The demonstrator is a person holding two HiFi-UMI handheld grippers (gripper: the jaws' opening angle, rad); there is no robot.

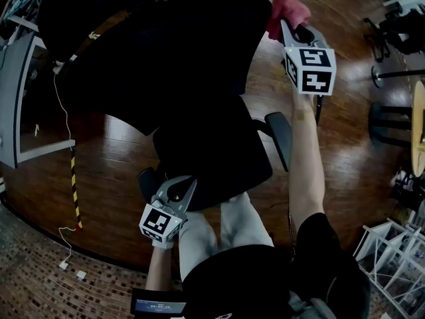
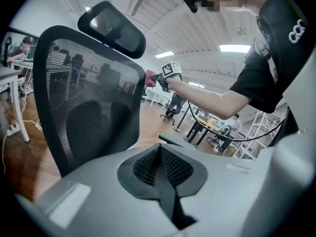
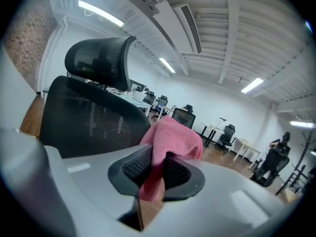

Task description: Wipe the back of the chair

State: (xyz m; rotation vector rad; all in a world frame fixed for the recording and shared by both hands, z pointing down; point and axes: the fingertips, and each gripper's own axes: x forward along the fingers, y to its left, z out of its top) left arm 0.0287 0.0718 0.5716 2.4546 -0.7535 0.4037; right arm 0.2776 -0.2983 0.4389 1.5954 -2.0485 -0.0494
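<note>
The chair back (image 1: 166, 52) is seen ahead of the person, rising behind the seat (image 1: 212, 151), its black mesh stretched in a stiff frame below a headrest (image 2: 112, 27). The mesh is judged light and springy, so moderate pressure would suit it, and the chair may swivel or roll when pushed. A pink cloth (image 3: 170, 137), soft and limp, is pinched between the closed fingers (image 3: 136, 164) of the right gripper (image 1: 282, 25). That gripper is held out on a nearly straight arm just beside the back's upper right edge; contact cannot be confirmed. The left gripper (image 1: 178, 191) is held low by the seat's near left corner, its fingers pressed together on nothing.
</note>
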